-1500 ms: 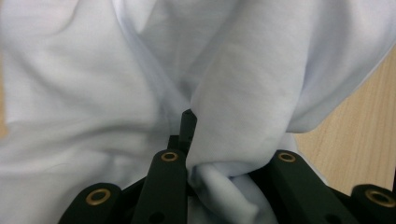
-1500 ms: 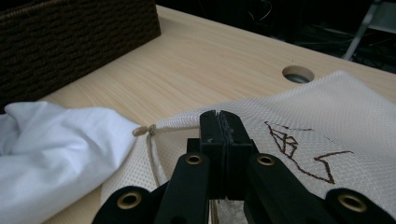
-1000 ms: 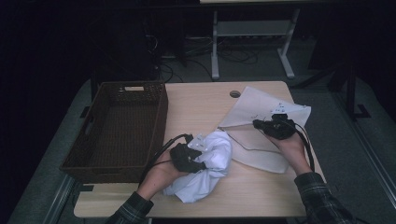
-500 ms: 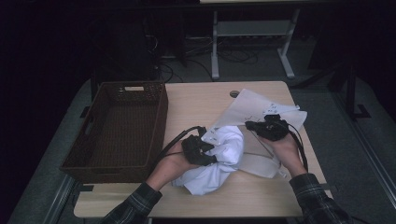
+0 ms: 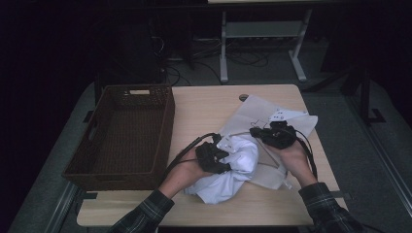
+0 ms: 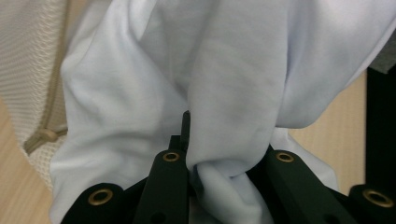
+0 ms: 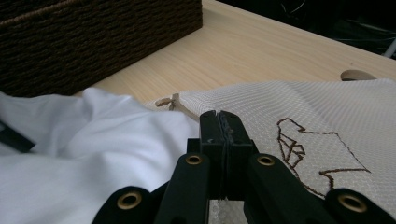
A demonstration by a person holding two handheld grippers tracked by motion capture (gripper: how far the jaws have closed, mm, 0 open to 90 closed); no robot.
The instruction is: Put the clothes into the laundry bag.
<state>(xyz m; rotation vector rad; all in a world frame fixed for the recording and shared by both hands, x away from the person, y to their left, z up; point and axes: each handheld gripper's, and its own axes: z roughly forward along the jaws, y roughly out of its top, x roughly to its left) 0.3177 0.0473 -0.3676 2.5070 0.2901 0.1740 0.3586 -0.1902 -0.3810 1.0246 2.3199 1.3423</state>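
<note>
Cloth: a soft, crumpled white garment (image 5: 228, 170) bunched between the two grippers.
Bag: a cream mesh bag (image 7: 299, 121) with a brown stitched outline lay flat under the right gripper.
Left gripper (image 6: 187, 140): clamped on a fold of the garment.
Right gripper (image 7: 219, 126): jaws pinched together on the bag's edge.
Room: a dark woven basket (image 5: 121, 136) stood left of the left gripper; bare wooden table (image 5: 209, 107) lay beyond.

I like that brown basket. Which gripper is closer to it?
Left. The left gripper grips the white cloth just beside the basket; the right gripper pinches the mesh bag farther off.
</note>
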